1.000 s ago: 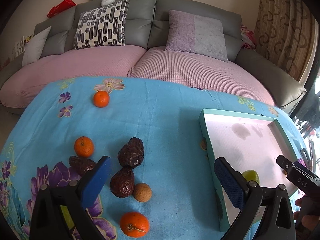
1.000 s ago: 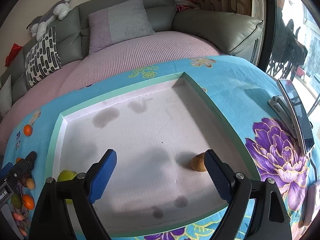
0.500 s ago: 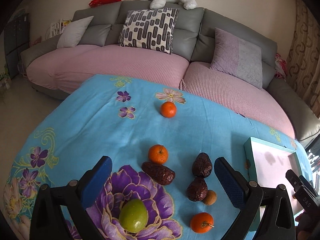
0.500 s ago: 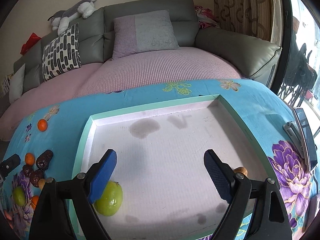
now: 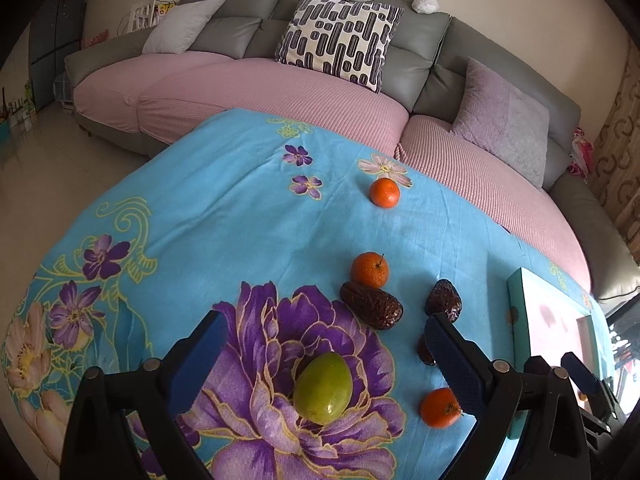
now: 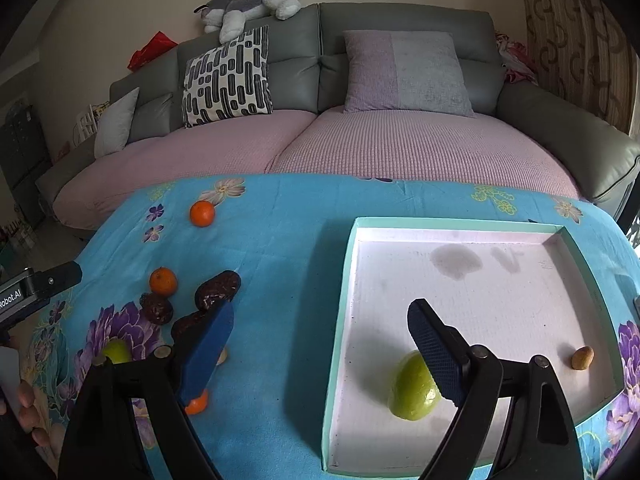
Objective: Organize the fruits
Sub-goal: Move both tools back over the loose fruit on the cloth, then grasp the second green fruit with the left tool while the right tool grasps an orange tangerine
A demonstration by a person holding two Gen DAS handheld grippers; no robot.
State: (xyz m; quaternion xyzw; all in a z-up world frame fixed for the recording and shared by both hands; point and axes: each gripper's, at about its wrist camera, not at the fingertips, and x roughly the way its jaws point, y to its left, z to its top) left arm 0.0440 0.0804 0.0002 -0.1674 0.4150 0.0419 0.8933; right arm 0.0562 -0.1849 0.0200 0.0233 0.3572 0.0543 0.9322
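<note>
Since the left gripper (image 5: 322, 354) was swung from the tray (image 6: 340, 312) to the loose fruit a second ago, a green fruit (image 5: 323, 387) now sits between its jaws, which are closing but not yet touching it; a pickup is judged next. It lies on the cloth (image 5: 224, 216) near its front edge, smooth and egg-shaped. The right gripper (image 6: 320, 340) has been drawn back over the tray's left rim, jaws apart and empty. One green fruit (image 6: 414, 390) and a small brown one (image 6: 582, 357) lie by the tray's front edge
</note>
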